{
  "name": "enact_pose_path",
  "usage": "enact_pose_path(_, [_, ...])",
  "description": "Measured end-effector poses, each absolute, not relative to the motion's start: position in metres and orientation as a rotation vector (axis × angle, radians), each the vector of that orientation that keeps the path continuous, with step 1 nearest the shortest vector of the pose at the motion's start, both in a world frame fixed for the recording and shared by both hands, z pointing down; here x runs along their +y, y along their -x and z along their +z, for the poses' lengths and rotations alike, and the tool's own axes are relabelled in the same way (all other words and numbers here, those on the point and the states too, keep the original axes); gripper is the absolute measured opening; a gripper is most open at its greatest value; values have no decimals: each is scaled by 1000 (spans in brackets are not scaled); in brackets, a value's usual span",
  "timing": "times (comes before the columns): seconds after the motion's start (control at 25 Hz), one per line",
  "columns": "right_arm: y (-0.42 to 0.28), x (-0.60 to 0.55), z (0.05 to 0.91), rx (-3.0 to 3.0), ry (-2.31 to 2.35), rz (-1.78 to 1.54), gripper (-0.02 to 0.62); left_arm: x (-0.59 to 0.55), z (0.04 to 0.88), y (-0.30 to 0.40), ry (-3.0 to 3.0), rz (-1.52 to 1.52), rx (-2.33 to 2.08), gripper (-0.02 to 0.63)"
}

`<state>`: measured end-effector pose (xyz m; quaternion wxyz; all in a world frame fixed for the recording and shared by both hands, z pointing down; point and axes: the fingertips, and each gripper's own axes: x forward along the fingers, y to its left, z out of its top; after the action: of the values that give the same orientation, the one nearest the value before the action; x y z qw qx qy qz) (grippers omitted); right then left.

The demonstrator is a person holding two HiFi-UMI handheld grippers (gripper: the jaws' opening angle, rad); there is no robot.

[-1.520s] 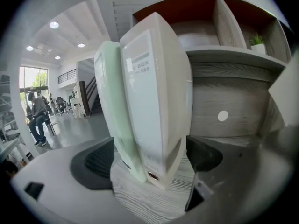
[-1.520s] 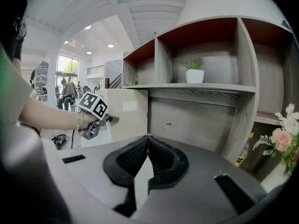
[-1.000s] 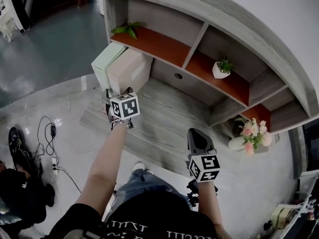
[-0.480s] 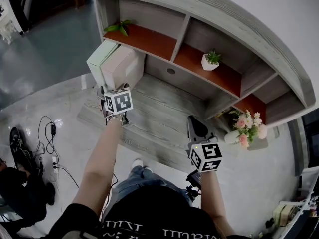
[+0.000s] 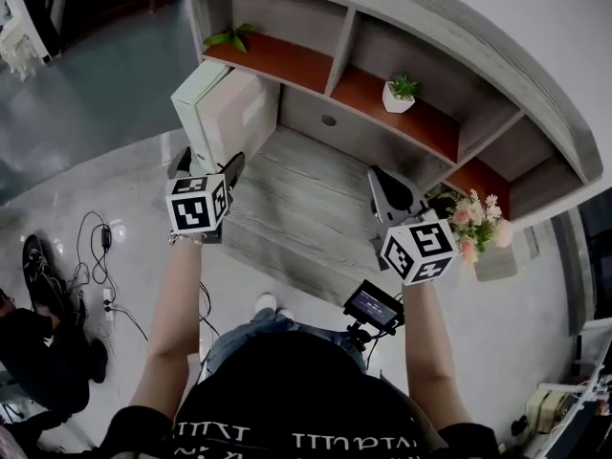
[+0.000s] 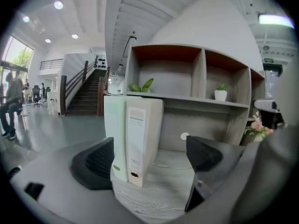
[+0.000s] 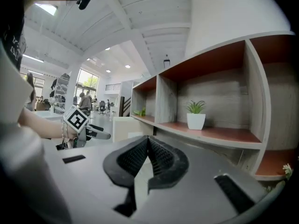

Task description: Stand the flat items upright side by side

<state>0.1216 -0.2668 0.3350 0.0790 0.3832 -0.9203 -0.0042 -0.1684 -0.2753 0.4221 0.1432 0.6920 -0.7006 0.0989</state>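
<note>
**Now two files are standing upright, and both tools are carrying nothing**

Two box files are standing upright side by side at the ten o'clock end of the grey wooden worktop: one pale green file and one cream file. Their broad faces are touching, and their spines are facing the person. The green one is sitting at nine o'clock of the cream one.

Two tools are hovering over the near edge of the worktop. The left tool is pointing at the pair from about six o'clock, well apart from them. Its jaws have just been opening and are gaping wide, with nothing gripped between them. The right tool is hanging at three o'clock of the left one, with its jaws meeting tip to tip and holding nothing.

Two plants are sitting in the shelf unit above: one leafy plant at eleven o'clock and one white-potted plant at one o'clock. One bunch of pink flowers is showing at three o'clock.
</note>
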Motion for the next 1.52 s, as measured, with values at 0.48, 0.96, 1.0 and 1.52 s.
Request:
enact_pose_path(0.48, [-108, -258, 289, -2835, -1163, -130, 15, -220, 330, 153, -2393, 61, -1955, 364])
enact_pose_path(0.96, [-92, -243, 263, -2914, -1182, -137, 15, -203, 272, 157, -2479, -117, -2127, 12])
enact_pose_path(1.0, [-90, -242, 261, -2919, -1181, -138, 15, -201, 268, 158, -2486, -128, -2130, 12])
enact_pose_path(1.52, [-78, -248, 267, -2843, -1209, -222, 15, -192, 255, 165, -2527, -111, -2188, 12])
